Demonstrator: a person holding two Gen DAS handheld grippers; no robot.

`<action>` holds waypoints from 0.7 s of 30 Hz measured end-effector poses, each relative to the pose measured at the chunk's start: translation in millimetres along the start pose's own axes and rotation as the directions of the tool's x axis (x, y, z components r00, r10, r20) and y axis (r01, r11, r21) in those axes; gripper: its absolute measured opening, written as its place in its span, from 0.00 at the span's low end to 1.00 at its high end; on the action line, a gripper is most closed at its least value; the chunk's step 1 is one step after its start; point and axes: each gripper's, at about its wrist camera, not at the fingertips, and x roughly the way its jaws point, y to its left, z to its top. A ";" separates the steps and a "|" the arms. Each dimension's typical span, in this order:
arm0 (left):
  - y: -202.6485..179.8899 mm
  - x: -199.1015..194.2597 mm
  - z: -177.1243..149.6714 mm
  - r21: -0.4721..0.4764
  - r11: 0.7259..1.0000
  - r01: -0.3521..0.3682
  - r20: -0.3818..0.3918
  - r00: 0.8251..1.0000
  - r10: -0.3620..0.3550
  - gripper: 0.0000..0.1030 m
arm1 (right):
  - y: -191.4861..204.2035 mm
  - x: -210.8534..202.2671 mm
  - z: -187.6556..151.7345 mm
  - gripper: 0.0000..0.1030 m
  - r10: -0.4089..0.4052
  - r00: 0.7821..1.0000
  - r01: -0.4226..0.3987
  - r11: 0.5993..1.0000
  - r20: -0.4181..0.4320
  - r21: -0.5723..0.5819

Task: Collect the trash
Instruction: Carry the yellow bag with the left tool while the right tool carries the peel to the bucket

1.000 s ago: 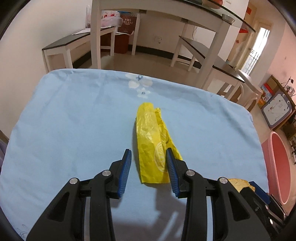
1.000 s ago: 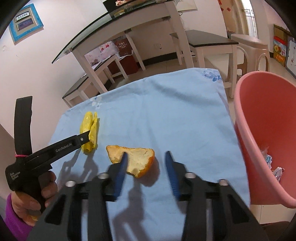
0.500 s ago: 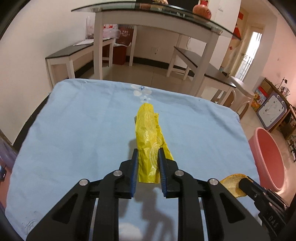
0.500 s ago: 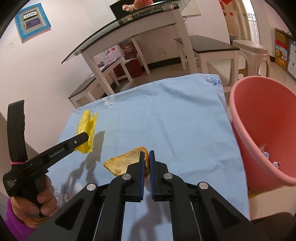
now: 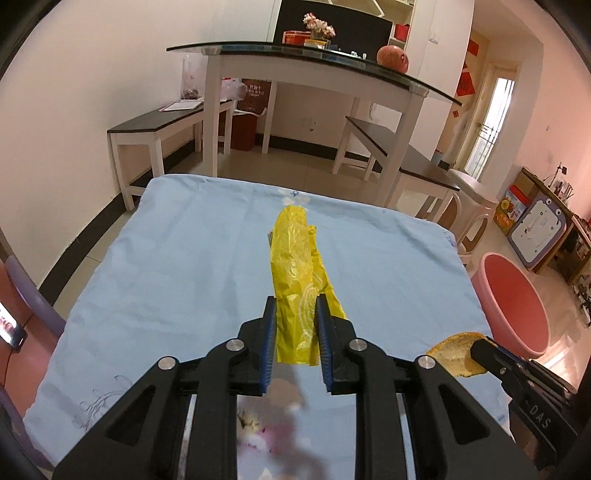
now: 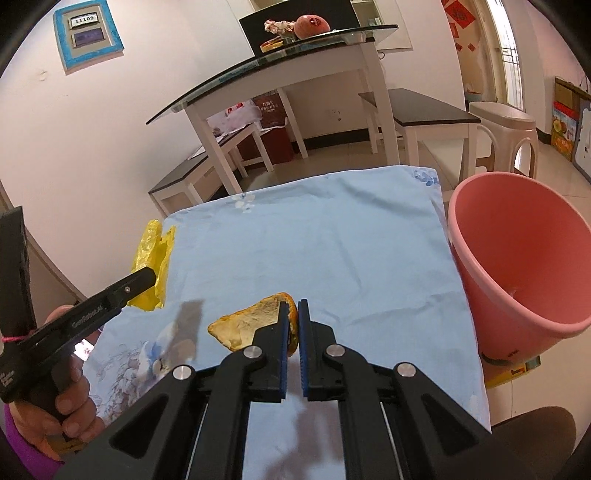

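Left hand-held gripper clamping yellow bag, right hand-held gripper pinching orange peel, pink bucket beside

Two tools show: the left tool, its blue pads pressed on one yellow plastic bag, and the right tool, its pads clamped on one piece of orange peel. One worktop carries them under one light blue cloth, and one pink bucket stands just beside it. Farther back there is one glass-topped table with one red round fruit on it, two dark-topped benches, one beige plastic stool and one blue-framed wall panel.
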 end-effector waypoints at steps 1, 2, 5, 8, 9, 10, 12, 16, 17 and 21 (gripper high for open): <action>-0.5 -3.4 -1.0 0.002 1.000 -0.001 0.005 1.000 0.000 0.20 | 0.5 -3.2 -1.3 0.04 0.001 1.000 -0.001 1.000 0.003 0.000; -0.7 -6.4 -2.0 0.004 1.000 -0.003 0.011 1.000 0.002 0.20 | 1.7 -6.5 -2.5 0.04 0.002 1.000 -0.002 1.000 0.006 -0.002; -2.4 -14.6 -5.5 0.006 1.000 -0.001 0.023 1.000 0.001 0.20 | 4.2 -13.6 -4.4 0.04 0.005 1.000 -0.005 1.000 0.015 -0.004; -5.8 -22.5 -8.4 0.011 1.000 0.004 0.033 0.999 -0.004 0.20 | 4.9 -20.0 -3.8 0.04 0.008 1.000 -0.008 1.000 0.027 -0.005; -7.5 -24.5 -9.3 0.013 1.000 0.004 0.036 0.999 -0.005 0.20 | 5.3 -22.2 -4.1 0.04 0.008 1.000 -0.008 1.000 0.030 -0.006; -8.4 -25.9 -10.6 0.015 1.000 0.006 0.037 0.999 -0.007 0.20 | 5.9 -25.4 -4.7 0.04 0.009 0.999 -0.008 1.000 0.034 -0.008; -10.5 -27.8 -11.7 0.019 1.000 0.012 0.040 0.999 -0.013 0.20 | 6.8 -29.1 -5.6 0.04 0.010 0.999 -0.009 1.000 0.037 -0.010; -14.6 -33.6 -13.5 0.029 0.999 0.020 0.048 0.999 -0.021 0.20 | 6.9 -36.5 -8.0 0.04 0.010 0.999 -0.009 1.000 0.043 -0.013; -16.5 -35.0 -13.9 0.033 0.999 0.022 0.051 0.998 -0.024 0.20 | 7.3 -38.1 -8.1 0.04 0.009 0.999 -0.009 1.000 0.046 -0.013; -24.5 -39.9 -15.5 0.053 0.998 0.031 0.060 0.998 -0.034 0.20 | 6.1 -46.7 -5.9 0.04 0.008 0.998 -0.007 1.000 0.068 -0.010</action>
